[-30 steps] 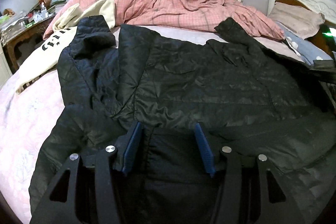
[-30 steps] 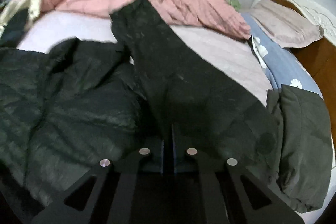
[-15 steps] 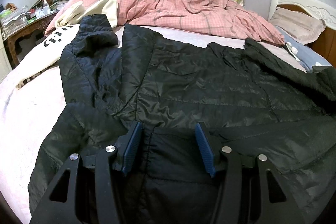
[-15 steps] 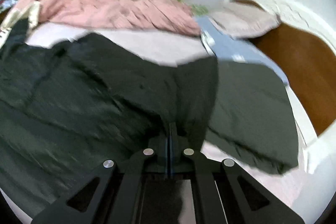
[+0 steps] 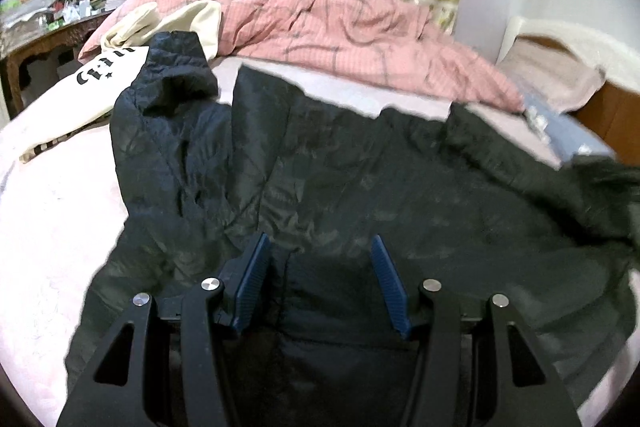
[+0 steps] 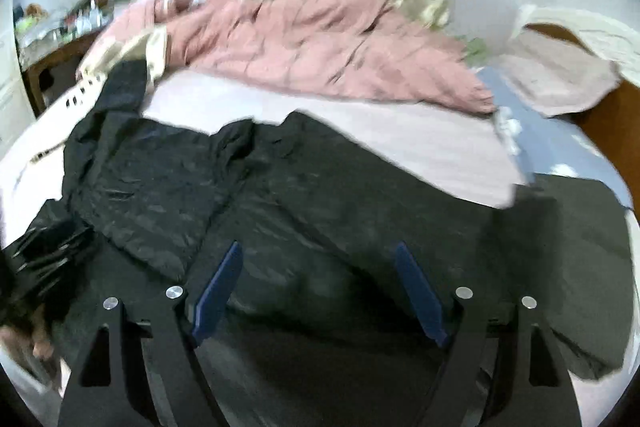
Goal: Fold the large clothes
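Both claws hang released over the black jacket (image 5: 360, 179), which lies spread on the bed (image 5: 52, 211). The left claw (image 5: 318, 247) and right claw (image 6: 320, 255) grasp nothing, the pink quilt (image 5: 340, 35) bunched beyond them.

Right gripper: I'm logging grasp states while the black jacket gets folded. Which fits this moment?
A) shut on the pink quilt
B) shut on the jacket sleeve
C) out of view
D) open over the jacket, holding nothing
D: in the right wrist view the right gripper has its blue fingers spread wide over the black jacket, nothing pinched between them.
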The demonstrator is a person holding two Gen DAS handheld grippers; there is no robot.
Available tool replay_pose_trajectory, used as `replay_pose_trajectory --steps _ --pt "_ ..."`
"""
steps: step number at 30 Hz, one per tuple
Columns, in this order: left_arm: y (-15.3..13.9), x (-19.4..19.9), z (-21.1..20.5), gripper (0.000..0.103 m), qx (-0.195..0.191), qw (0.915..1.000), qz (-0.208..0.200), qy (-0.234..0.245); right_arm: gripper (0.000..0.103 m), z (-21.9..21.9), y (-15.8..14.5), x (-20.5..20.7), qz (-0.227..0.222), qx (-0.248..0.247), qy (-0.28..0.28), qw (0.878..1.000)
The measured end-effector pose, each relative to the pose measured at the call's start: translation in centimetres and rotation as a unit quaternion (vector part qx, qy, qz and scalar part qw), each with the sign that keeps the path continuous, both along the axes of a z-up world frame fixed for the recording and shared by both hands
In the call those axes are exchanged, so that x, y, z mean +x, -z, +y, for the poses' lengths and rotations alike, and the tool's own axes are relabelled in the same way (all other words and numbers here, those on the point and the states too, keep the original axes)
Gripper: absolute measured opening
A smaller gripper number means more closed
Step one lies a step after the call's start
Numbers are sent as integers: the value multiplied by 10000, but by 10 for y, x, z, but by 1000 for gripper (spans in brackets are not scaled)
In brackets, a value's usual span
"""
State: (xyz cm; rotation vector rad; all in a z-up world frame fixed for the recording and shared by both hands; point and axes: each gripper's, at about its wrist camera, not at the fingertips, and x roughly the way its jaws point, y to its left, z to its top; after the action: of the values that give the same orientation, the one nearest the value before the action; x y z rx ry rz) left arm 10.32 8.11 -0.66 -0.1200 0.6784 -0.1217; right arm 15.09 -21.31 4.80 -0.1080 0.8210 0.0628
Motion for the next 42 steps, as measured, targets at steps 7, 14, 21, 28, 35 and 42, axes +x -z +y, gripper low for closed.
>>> replay_pose_trajectory --steps 7,14,21,28,35,42 --pt "-18 2 32 54 -112 9992 -311 -234 80 13 72 98 1094 -462 551 9914" --pt "-19 10 95 53 -805 9912 -146 -1041 8 37 54 93 808 -173 38 9966" --pt "-26 1 144 53 -1202 9791 -284 -1619 8 130 19 56 420 143 -1040 9936" --pt "-19 9 167 53 -793 9758 -215 -2024 12 188 51 59 889 -229 -1044 9903" --pt "-36 41 184 54 -540 9812 -397 -1808 74 180 54 41 859 247 -1185 9889" --pt "-57 160 216 63 -557 9889 -38 -1374 74 146 2 -7 78 618 -1253 9902"
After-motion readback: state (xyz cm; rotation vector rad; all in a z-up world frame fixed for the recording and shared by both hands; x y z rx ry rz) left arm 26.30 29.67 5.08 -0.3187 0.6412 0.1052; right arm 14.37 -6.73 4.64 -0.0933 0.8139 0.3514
